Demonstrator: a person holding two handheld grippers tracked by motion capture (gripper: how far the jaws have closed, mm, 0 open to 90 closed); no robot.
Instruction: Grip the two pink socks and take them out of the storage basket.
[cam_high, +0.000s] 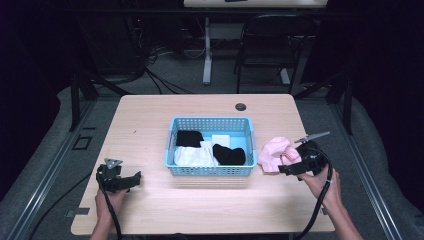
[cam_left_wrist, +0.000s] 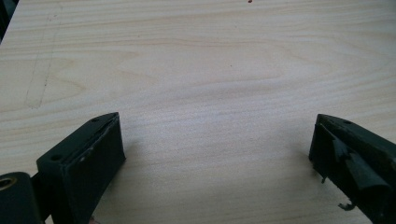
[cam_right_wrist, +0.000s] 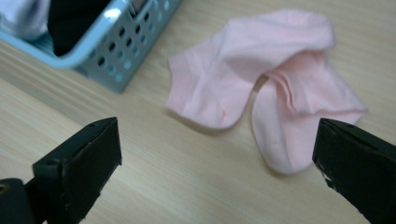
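Now R gripper (cam_right_wrist: 215, 154) jaws wide, pink socks (cam_right_wrist: 261, 88) free.

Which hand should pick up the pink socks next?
Right. The right gripper is open beside the pink fabric socks; the left gripper sits across the blue plastic basket, over bare table.

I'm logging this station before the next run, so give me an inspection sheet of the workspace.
Surface: light wooden table, round hole near its far edge.
Job's things: pink socks lie in a loose heap on the table, right of the blue basket, which holds black and white socks.
Clutter: nothing seen.
Grippers: right gripper open, jaws apart just short of the pink socks, nothing between them; left gripper open over bare wood.
Cables: one black cable trails from each gripper toward the near edge.
Surroundings: dark room, chair and floor cables beyond the table.
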